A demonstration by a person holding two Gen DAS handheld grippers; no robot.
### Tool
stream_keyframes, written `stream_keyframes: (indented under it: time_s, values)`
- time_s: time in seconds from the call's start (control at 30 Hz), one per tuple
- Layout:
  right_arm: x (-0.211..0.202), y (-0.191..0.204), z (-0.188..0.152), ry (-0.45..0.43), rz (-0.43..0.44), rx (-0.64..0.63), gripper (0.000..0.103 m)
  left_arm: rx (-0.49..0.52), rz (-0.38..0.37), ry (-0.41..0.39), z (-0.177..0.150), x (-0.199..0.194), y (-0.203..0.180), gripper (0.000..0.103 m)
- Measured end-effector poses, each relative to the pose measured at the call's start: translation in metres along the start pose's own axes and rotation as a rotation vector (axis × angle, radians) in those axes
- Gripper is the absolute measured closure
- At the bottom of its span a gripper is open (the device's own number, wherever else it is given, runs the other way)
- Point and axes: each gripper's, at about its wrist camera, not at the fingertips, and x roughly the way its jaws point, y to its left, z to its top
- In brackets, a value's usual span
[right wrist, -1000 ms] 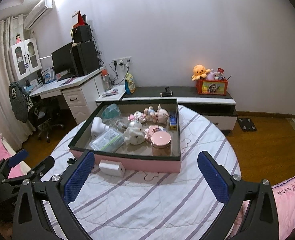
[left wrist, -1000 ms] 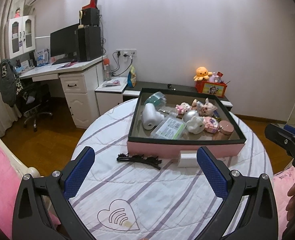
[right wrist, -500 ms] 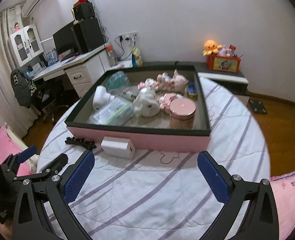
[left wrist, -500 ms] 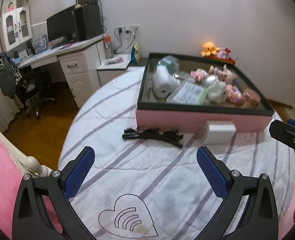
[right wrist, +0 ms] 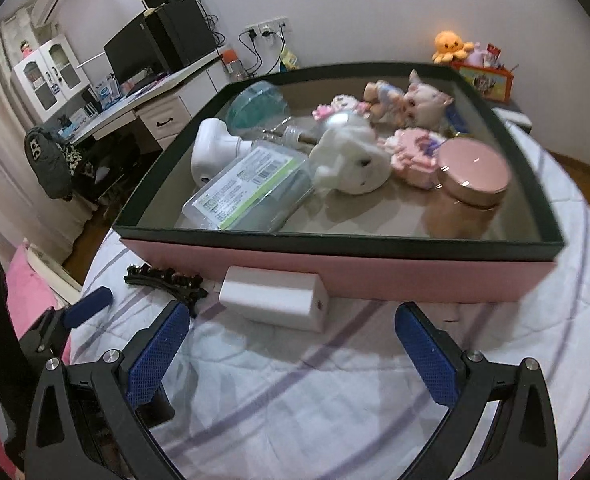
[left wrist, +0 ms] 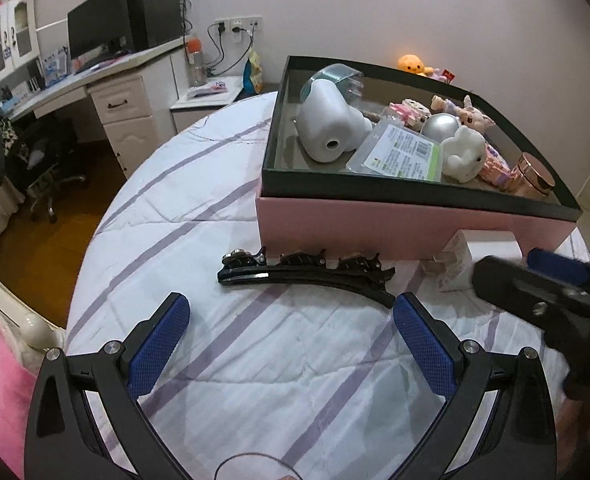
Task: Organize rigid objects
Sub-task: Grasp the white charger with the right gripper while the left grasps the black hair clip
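Black plastic hair clip (left wrist: 307, 276): long, curved, glossy w/ small claw-like ornaments along the top; lies on the striped white quilt (left wrist: 223, 360) just in front of the box's left front corner, apart from both grippers.
Handling (clip): judged light, stiff, prob. slippery on the gloss; ornaments may snap. Best taken across the narrow bar at mid-length, not by the ornaments.
White rectangular plastic block (right wrist: 275, 298): lies touching or nearly touching the box's pink front wall, nr its middle; judged light, rigid, smooth. Flat long sides suit a pinch.
Left gripper (left wrist: 291, 344): fingers spread wide, nothing held; clip lies just ahead of the tips.
Right gripper (right wrist: 291, 344): fingers spread wide, nothing held; white block just ahead, left of centre.
Container: shallow pink box w/ dark green rim (right wrist: 375, 276), open-topped, on the quilt.
Contents: white handheld device (left wrist: 327, 132), clear packet w/ green label (left wrist: 399, 156), white plush animal (right wrist: 351, 160), rose-gold round jar (right wrist: 473, 176), pink block toys, small dolls, silver ball, teal-and-clear item at the far left corner.
Room left: bare floor along the box's front edge, judged enough for both items.
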Motion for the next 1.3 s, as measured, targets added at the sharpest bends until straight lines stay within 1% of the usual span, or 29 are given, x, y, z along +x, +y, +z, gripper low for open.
stream_keyframes:
  time_s: [0.07, 0.13, 0.17, 0.27, 0.33, 0.4, 0.43, 0.57, 0.67, 0.73, 0.77, 0.83, 0.9, 1.0, 1.2, 1.3]
  values:
    - [0.007, 0.002, 0.000, 0.013, 0.004, 0.001, 0.000, -0.003, -0.006, 0.004, 0.002, 0.003, -0.001, 0.000]
    - [0.012, 0.004, 0.000, 0.018, 0.004, 0.000, 0.002, 0.004, -0.006, 0.012, 0.005, 0.007, -0.003, 0.000]
    - [0.014, 0.004, 0.000, 0.018, 0.007, 0.005, 0.007, 0.008, -0.008, 0.016, 0.005, 0.009, -0.003, 0.000]
    - [0.016, 0.004, 0.000, 0.023, 0.003, 0.010, 0.011, 0.020, -0.001, 0.030, 0.007, 0.013, -0.006, 0.000]
    - [0.016, 0.002, -0.001, 0.024, -0.002, 0.007, 0.021, 0.033, 0.007, 0.046, 0.007, 0.016, -0.008, 0.000]
    - [0.014, -0.003, -0.003, 0.021, 0.004, 0.009, 0.039, 0.043, 0.015, 0.049, 0.008, 0.017, -0.010, 0.000]
    - [0.013, -0.005, -0.004, 0.019, 0.020, 0.012, 0.044, 0.042, 0.019, 0.054, 0.009, 0.018, -0.011, 0.000]
    - [0.005, -0.010, -0.005, 0.010, 0.024, 0.009, 0.046, 0.016, 0.010, 0.063, 0.012, 0.021, -0.006, 0.000]
    - [-0.001, -0.015, -0.006, 0.005, 0.027, 0.011, 0.048, 0.019, 0.014, 0.065, 0.012, 0.022, -0.007, 0.000]
    - [-0.004, -0.018, -0.007, 0.002, 0.028, 0.013, 0.050, 0.022, 0.005, 0.066, 0.012, 0.023, -0.008, 0.002]
    - [-0.006, -0.019, -0.008, 0.000, 0.031, 0.014, 0.050, 0.019, -0.006, 0.062, 0.013, 0.023, -0.008, 0.005]
    - [-0.007, -0.018, -0.007, -0.003, 0.030, 0.011, 0.051, 0.012, -0.022, 0.055, 0.013, 0.022, -0.007, 0.006]
    - [-0.009, -0.018, -0.008, -0.006, 0.033, 0.007, 0.051, 0.001, -0.046, 0.043, 0.011, 0.019, -0.004, 0.008]
    - [-0.014, -0.017, -0.009, -0.012, 0.036, -0.002, 0.051, -0.001, -0.059, 0.030, 0.006, 0.013, -0.003, 0.008]
    - [-0.026, -0.021, -0.013, -0.025, 0.041, -0.005, 0.051, -0.011, -0.059, 0.010, -0.001, -0.001, -0.003, 0.008]
    - [-0.034, -0.023, -0.016, -0.035, 0.048, -0.004, 0.051, 0.005, -0.048, -0.012, -0.006, -0.016, -0.005, 0.008]
